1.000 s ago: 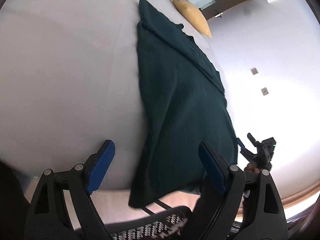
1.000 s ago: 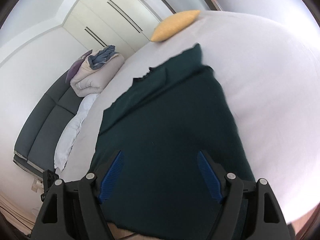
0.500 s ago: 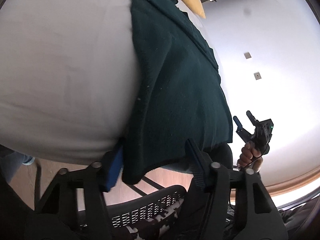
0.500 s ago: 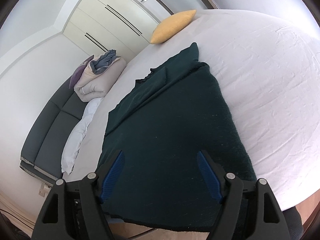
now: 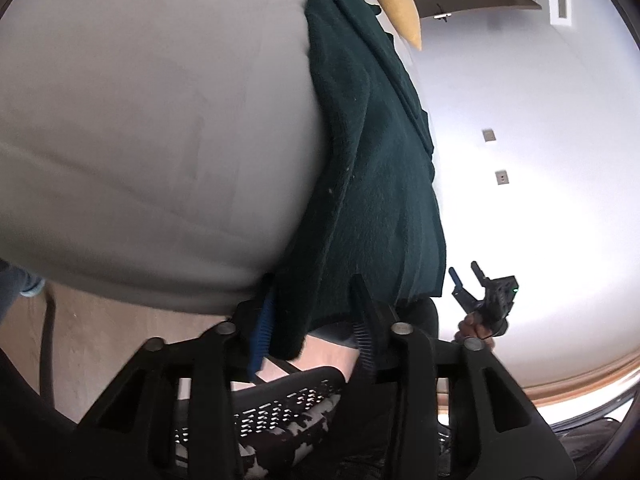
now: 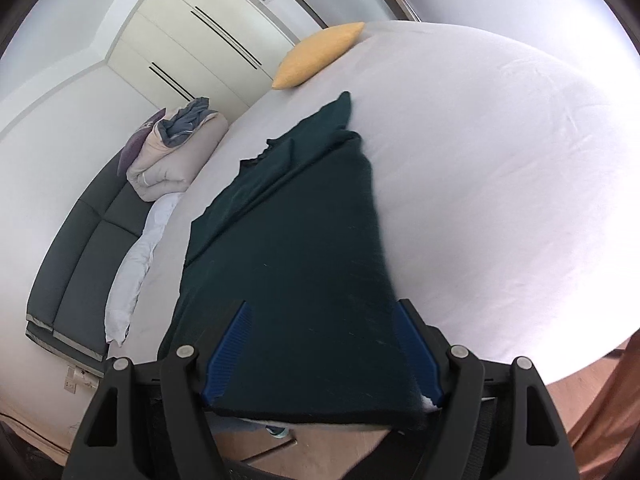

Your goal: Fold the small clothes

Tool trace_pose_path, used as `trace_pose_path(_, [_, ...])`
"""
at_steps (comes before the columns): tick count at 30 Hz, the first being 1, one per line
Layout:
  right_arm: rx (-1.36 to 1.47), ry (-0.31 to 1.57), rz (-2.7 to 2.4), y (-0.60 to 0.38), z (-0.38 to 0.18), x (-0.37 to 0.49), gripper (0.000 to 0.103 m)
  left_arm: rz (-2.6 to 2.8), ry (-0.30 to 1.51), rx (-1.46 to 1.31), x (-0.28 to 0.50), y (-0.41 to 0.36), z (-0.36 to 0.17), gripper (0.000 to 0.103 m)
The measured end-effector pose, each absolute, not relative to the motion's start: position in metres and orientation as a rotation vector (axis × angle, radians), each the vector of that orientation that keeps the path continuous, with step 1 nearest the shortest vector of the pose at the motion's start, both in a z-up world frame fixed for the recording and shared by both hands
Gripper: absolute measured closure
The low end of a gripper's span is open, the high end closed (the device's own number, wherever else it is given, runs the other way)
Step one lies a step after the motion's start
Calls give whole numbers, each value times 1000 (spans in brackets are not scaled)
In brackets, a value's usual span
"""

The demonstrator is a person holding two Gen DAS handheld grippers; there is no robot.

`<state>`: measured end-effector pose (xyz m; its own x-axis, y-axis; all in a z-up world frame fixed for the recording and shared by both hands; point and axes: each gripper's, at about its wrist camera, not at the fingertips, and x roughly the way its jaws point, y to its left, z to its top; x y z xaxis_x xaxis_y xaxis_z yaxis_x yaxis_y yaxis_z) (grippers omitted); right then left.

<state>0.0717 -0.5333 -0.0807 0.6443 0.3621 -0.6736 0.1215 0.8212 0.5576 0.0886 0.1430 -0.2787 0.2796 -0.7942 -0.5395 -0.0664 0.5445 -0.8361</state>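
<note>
A dark green garment (image 5: 372, 168) lies spread on the white bed (image 5: 152, 128), its near hem hanging over the bed's edge. My left gripper (image 5: 312, 320) has its jaws on either side of the hem's left corner, narrowed but with cloth between them. In the right wrist view the garment (image 6: 296, 272) fills the middle, and my right gripper (image 6: 324, 344) stands wide open over the hem near the bed's edge. The right gripper also shows in the left wrist view (image 5: 468, 280), held in a hand to the right of the garment.
A yellow pillow (image 6: 320, 54) lies at the far end of the bed (image 6: 500, 180). A dark sofa (image 6: 84, 256) with folded bedding (image 6: 172, 156) stands at the left. A black mesh chair (image 5: 288, 404) is below the left gripper. Wooden floor lies below the bed's edge.
My left gripper has dropped to the hem at the bed's edge and its jaws have narrowed around the cloth corner. My right gripper has stayed open and come down closer over the hem.
</note>
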Motion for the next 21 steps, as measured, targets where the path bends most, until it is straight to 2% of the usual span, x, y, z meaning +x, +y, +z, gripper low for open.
trace_pose_path(5, [624,907,153,-536,-94,73,27,-608,1192,-932,97,144,-286,59])
trace_pose_path(7, [618,925,163,-534,-96,74,27,-598,1193,-935,99,145,-285,71])
trace_pose_path(9, [595,942,163,-535,-96,73,27,-592,1195,-924,102,144,-286,75])
trace_pose_path(10, [590,944,157,-537,-95,72,27,-597,1193,-918,102,142,-285,83])
trace_pose_path(12, [596,947,143,-545,-94,69,27,-613,1189,-899,105,136,-281,91])
trace_pose_path(15, [596,968,121,-556,-95,65,27,-630,1170,-883,109,129,-273,96])
trace_pose_path(21, [545,1070,128,-561,-108,71,28,-637,1128,-888,111,131,-262,98])
